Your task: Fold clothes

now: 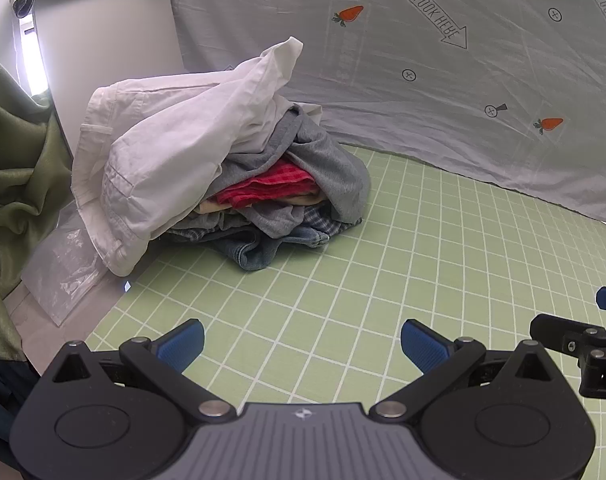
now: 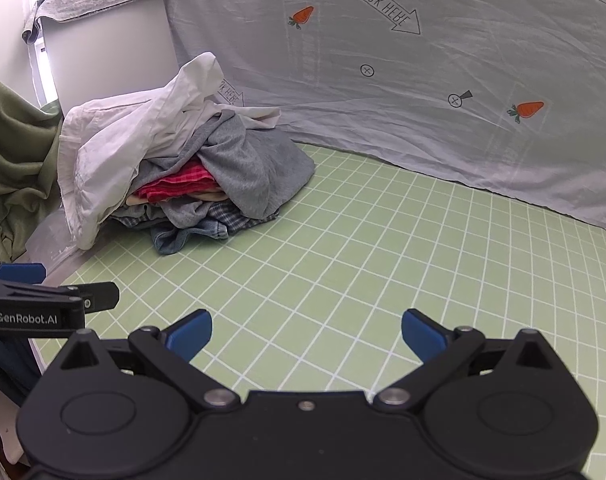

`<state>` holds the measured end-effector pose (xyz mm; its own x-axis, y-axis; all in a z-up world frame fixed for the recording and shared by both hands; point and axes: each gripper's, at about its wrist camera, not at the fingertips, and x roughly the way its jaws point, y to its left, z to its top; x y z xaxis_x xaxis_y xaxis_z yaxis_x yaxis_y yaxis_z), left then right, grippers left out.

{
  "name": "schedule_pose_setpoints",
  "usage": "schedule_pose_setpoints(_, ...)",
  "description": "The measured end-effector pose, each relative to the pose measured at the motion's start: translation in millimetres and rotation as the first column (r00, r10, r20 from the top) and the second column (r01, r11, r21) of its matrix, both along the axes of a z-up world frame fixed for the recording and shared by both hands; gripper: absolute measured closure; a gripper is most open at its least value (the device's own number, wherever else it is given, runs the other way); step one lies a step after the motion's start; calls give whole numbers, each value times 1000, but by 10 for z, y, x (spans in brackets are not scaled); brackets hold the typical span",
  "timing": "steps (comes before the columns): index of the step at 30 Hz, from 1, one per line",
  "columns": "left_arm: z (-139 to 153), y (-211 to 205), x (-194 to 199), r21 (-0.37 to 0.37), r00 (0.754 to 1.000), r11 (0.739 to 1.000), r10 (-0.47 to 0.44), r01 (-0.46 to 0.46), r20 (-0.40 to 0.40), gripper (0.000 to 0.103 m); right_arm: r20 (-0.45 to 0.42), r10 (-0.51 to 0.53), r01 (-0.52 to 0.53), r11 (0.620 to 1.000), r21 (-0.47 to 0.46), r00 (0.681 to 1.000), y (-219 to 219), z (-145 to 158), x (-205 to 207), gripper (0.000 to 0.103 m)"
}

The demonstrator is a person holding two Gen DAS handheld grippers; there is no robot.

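- Both my left gripper point(image 1: 303, 344) and right gripper point(image 2: 307, 336) are spread wide, holding nothing, over bare green grid mat point(image 1: 383, 264).
- The clothes pile point(image 1: 223, 172) sits at the mat's far left corner.
- I'd take the white garment point(image 1: 175, 140) on top, pinching one layer only.
- Then I'd spread it on the mat beside the pile.

Matt gridded mat point(image 1: 383, 264), crumpled cloth pile point(image 1: 207, 172)

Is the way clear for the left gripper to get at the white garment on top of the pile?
Probably yes: the left gripper is open, holds nothing, and only bare green grid mat lies between it and the white garment.
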<state>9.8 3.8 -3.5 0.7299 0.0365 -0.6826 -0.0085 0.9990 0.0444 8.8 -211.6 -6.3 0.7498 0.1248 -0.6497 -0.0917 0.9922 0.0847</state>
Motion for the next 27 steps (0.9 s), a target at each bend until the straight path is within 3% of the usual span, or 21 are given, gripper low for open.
schedule_pose_setpoints(27, -8, -18, 9, 20, 1000, 1000, -7, 7, -12, 0, -9, -28, 28, 1000, 2, 1000, -28, -37, -12, 1)
